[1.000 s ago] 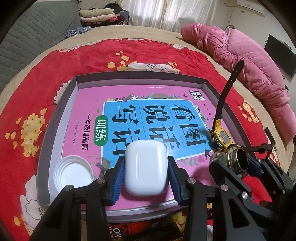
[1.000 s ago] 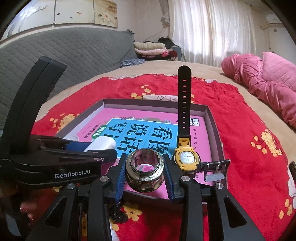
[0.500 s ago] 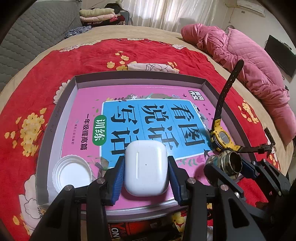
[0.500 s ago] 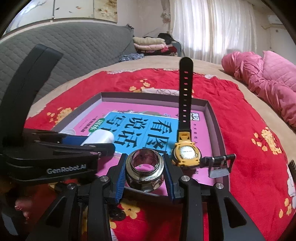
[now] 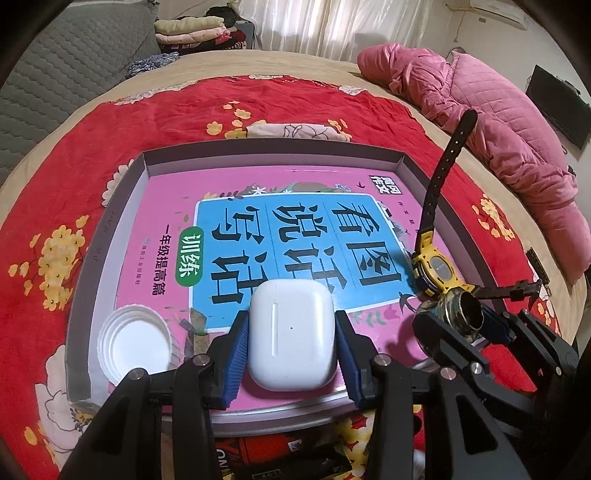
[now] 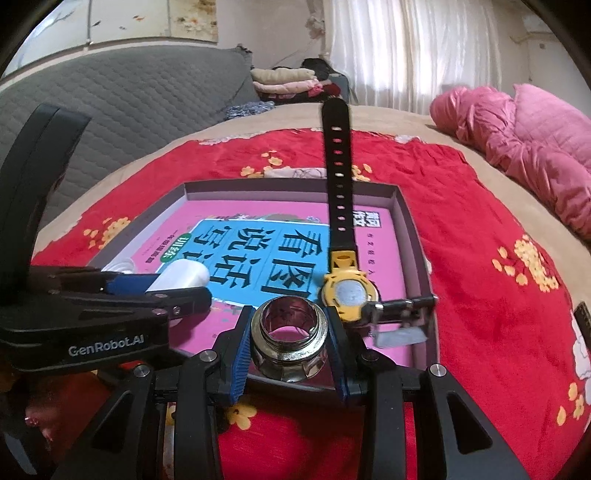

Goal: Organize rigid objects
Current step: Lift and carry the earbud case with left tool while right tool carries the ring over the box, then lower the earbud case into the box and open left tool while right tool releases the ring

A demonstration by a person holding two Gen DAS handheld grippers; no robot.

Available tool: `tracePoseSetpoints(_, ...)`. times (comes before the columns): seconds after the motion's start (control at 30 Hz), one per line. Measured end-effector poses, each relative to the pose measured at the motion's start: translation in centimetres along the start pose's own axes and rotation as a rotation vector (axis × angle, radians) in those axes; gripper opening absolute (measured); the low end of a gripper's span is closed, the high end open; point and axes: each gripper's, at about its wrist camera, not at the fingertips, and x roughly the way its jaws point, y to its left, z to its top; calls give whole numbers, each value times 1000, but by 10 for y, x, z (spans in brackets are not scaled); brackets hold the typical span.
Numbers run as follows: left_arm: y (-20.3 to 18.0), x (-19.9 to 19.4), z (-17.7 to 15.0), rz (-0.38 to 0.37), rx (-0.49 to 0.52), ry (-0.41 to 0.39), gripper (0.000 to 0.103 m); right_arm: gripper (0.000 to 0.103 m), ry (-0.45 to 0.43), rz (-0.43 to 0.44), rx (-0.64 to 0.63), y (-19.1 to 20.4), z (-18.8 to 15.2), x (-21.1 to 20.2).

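Observation:
My left gripper point(image 5: 291, 341) is shut on a white earbud case point(image 5: 291, 334), held low over the near edge of a grey tray point(image 5: 110, 221) that holds a pink book point(image 5: 258, 192). My right gripper point(image 6: 289, 334) is shut on a metal threaded fitting point(image 6: 289, 332), at the tray's near right corner; the fitting also shows in the left wrist view point(image 5: 461, 314). A yellow watch point(image 6: 349, 291) with a black strap stands in the tray beside the fitting, strap pointing up. A white lid point(image 5: 135, 343) lies in the tray's near left corner.
The tray sits on a red flowered blanket point(image 5: 74, 155) on a bed. A pink quilted jacket point(image 5: 498, 122) lies at the far right. A grey quilted headboard point(image 6: 129, 99) and folded clothes point(image 5: 192, 31) are at the back. A red and black object point(image 5: 280, 454) lies below the tray's near edge.
Both grippers have shifted slightly, still holding their objects. The right gripper with the fitting has edged nearer the watch and lower against the tray's near right edge.

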Motion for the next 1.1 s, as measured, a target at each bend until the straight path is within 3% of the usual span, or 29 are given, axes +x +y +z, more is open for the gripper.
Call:
tracePoseSetpoints(0.53, -5, 4, 4, 25, 12, 8, 44, 38, -18, 47, 36, -10, -2, -7)
tracePoseSetpoints(0.6, -7, 5, 5, 41, 20, 12, 44, 42, -19, 54, 31, -10, -3, -9)
tracePoseSetpoints(0.87, -14, 9, 6, 94, 55, 16, 45, 45, -32, 52, 16, -7, -6, -13)
tracePoseSetpoints(1.1, -10, 9, 8, 92, 37, 23, 45, 46, -44, 49, 7, -5, -7, -17)
